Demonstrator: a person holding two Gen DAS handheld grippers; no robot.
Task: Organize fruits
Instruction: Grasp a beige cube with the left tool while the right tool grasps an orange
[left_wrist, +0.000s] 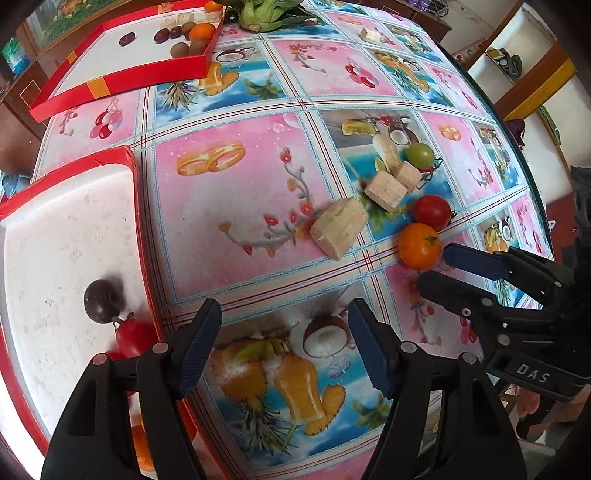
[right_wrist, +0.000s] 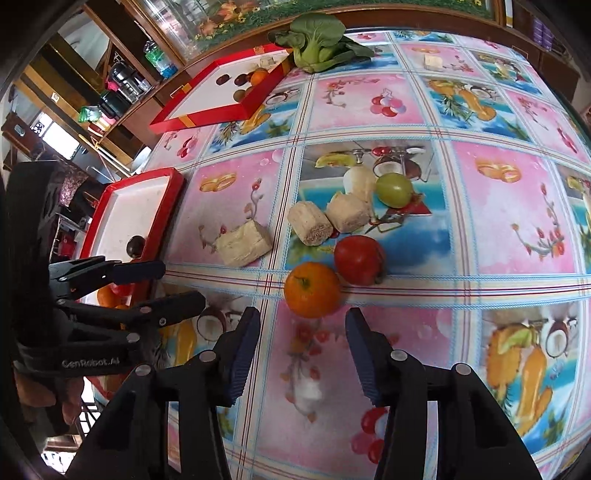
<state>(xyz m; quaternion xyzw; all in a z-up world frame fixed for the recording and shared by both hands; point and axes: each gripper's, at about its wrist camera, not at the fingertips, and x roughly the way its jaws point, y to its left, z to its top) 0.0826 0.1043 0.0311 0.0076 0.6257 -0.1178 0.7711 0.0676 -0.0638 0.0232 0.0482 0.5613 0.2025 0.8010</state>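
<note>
Both tongs gape empty: the right gripper (right_wrist: 301, 354) points at the orange (right_wrist: 312, 290) just ahead; the left gripper (left_wrist: 284, 347) hovers beside the red tray (left_wrist: 138, 206).

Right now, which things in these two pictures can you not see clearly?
- Near red tray: in the left wrist view, the left gripper covers its front contents.
- Red fruit there: partly hidden, blurred.
- Far red tray: in the right wrist view, its fruits are too small to name.
</note>
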